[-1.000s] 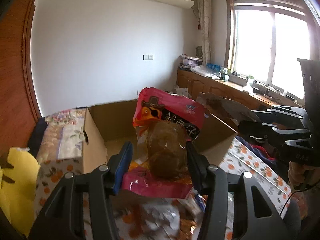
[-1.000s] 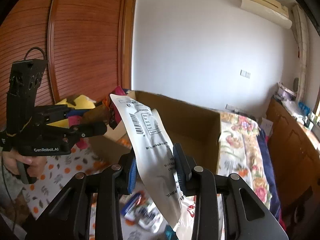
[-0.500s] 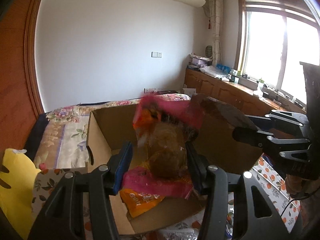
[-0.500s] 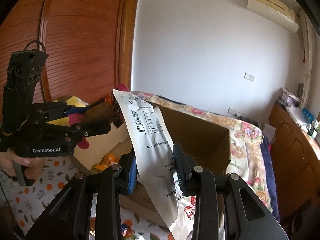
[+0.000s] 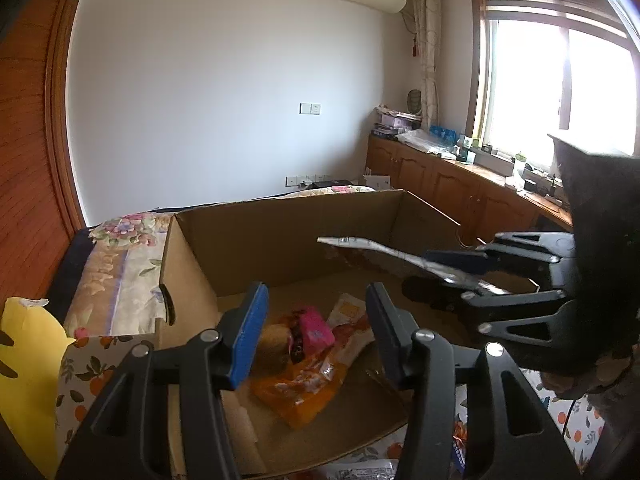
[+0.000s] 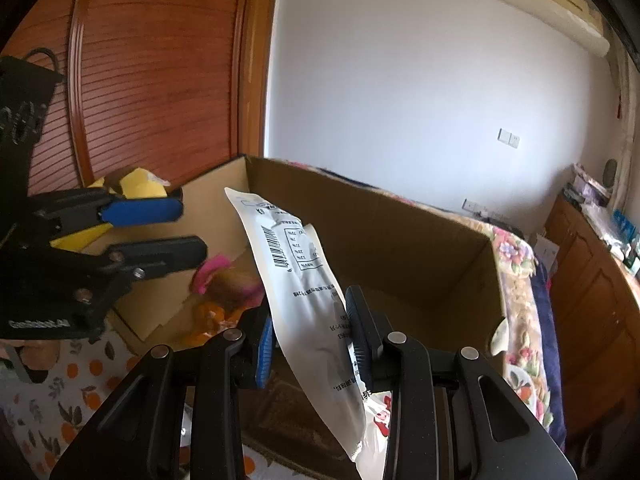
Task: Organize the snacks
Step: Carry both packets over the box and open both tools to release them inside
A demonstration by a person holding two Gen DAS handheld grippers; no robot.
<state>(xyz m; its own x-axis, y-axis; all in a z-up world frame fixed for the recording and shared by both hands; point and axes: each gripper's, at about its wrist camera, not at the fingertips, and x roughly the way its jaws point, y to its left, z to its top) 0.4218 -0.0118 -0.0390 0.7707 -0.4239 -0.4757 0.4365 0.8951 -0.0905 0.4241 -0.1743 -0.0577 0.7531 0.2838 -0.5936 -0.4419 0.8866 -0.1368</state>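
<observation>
The cardboard box (image 5: 288, 240) sits open on the bed (image 5: 120, 272), flaps out of the way, so snacks can simply be dropped in from above. On its floor, toward the near left corner, lie a pink packet (image 5: 316, 330) and an orange bag (image 5: 304, 388), loosely heaped. The silver pouch (image 6: 308, 292) hangs over the box's near edge, pinched in the right claw (image 6: 310, 340), which is clenched on its lower half; gripped there, the pouch leans into the box, probably for release. The left claw (image 5: 316, 332) hovers over the heap, released and empty.
</observation>
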